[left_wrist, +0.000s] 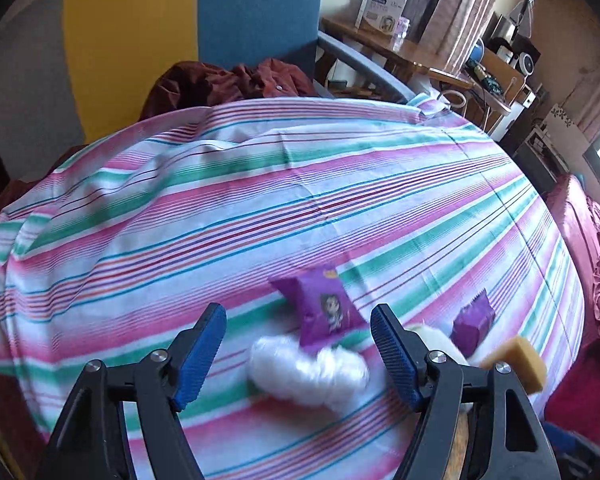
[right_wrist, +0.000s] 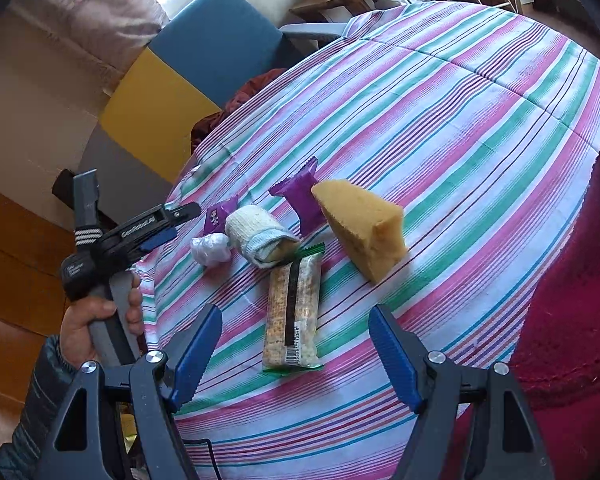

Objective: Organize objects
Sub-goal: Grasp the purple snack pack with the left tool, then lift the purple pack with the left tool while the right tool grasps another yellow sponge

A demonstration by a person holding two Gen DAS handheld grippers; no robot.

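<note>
While both hand-held grippers stand spread and empty, the things lie clustered near the striped counter's point(right_wrist: 460, 120) near-left edge. The yellow sponge wedge point(right_wrist: 364, 228) is likely light and squashy; grip its thick end. The snack bar point(right_wrist: 294, 312), just ahead of the right hand-held gripper point(right_wrist: 296, 356), looks slick and crushable, so take it across its width. The crumpled white plastic ball point(left_wrist: 308, 372), just ahead of the left hand-held gripper point(left_wrist: 298, 352), should compress anywhere.

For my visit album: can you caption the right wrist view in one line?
An open right tool hovers over a snack bar, yellow sponge, rolled cloth and purple packets on a striped tablecloth.
</note>
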